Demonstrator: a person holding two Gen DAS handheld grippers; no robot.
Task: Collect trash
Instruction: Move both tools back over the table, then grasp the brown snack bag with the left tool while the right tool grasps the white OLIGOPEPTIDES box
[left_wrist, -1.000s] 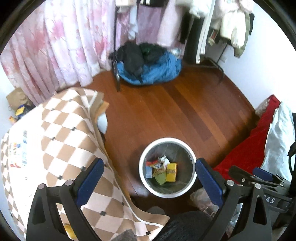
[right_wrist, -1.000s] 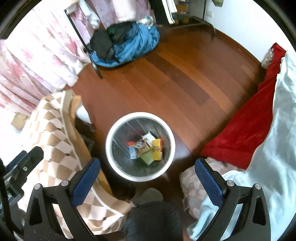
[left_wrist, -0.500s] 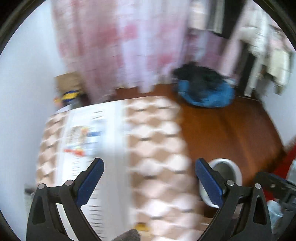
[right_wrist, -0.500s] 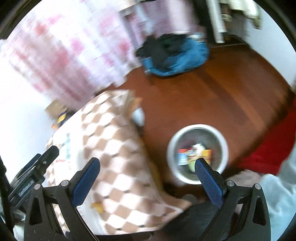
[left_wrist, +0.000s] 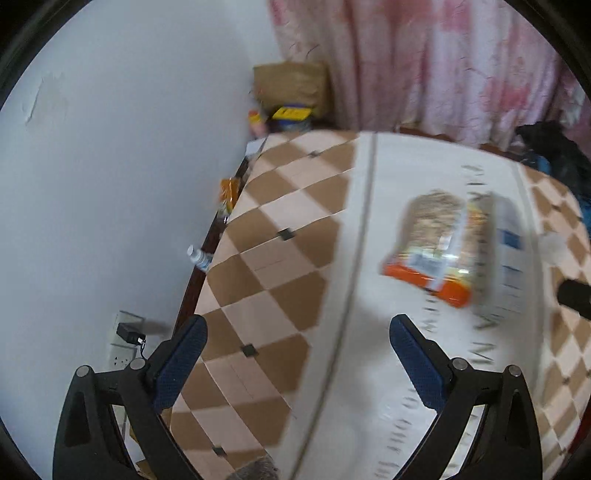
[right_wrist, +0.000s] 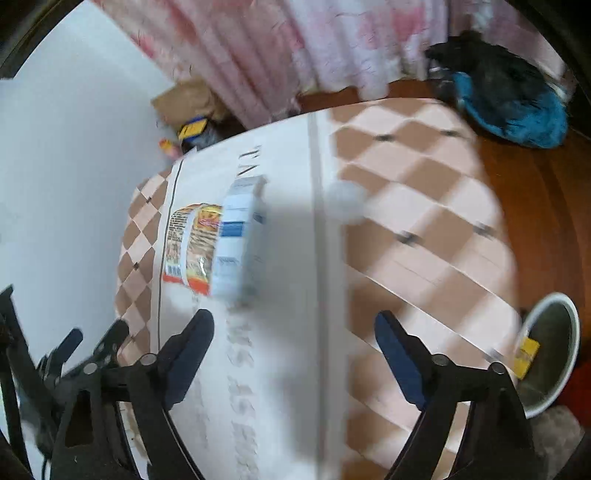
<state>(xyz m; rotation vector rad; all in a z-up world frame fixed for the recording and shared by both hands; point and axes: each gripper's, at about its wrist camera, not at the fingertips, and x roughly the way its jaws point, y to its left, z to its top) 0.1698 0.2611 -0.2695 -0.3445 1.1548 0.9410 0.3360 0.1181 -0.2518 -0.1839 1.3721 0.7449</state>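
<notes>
Trash on the table (left_wrist: 280, 236) is our target — left gripper (left_wrist: 295, 345) and right gripper (right_wrist: 293, 330) both wide, empty. Next we close on the snack bag (left_wrist: 428, 243) or the carton (right_wrist: 240, 236) — then 1 drop into the bin (right_wrist: 569, 321).

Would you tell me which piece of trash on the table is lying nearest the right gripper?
The blue-and-white carton: it lies just ahead of the right gripper, while the orange snack packet sits beyond it to the left and the crumpled white ball farther off.

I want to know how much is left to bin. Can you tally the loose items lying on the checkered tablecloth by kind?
Orange snack bag: 1
Blue-and-white carton: 1
White crumpled wad, too blurred to identify further: 1
Total on the checkered tablecloth: 3
Both the left gripper and right gripper are open and hold nothing.
</notes>
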